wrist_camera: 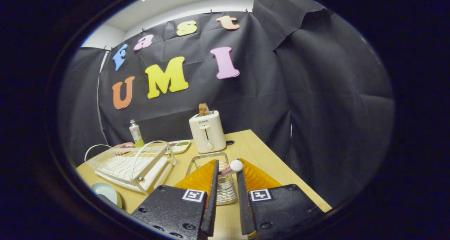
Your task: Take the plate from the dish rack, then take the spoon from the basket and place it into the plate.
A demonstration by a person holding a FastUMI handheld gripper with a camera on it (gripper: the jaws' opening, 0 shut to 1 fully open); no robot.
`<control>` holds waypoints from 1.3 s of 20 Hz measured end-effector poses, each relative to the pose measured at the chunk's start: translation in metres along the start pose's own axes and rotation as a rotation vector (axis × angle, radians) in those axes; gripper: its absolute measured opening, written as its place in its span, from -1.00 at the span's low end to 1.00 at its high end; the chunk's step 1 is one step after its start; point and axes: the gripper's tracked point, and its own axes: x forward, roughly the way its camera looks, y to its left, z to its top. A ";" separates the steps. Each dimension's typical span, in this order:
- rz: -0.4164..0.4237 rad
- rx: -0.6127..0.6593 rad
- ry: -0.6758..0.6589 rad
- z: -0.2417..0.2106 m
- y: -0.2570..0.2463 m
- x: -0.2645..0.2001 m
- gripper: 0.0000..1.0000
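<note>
My gripper (227,162) hangs over the metal wire basket (225,194), which stands on the wooden table just ahead of the fingers. The spoon (231,168) has a patterned handle with a round white end. That handle lies across the narrow gap between my fingertips, and both fingers close on it. The spoon's bowl is hidden behind the fingers. The pale green plate (105,192) lies flat on the table in front of the white dish rack (133,162), to the left of my fingers.
A white toaster (207,131) with a slice of bread stands beyond the basket. Behind the rack are a small bottle (136,133) and a white tray (180,146). The table's right edge (291,169) runs close to the black cloth wall.
</note>
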 end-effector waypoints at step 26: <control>0.219 -0.149 -0.067 0.096 0.172 -0.156 -0.82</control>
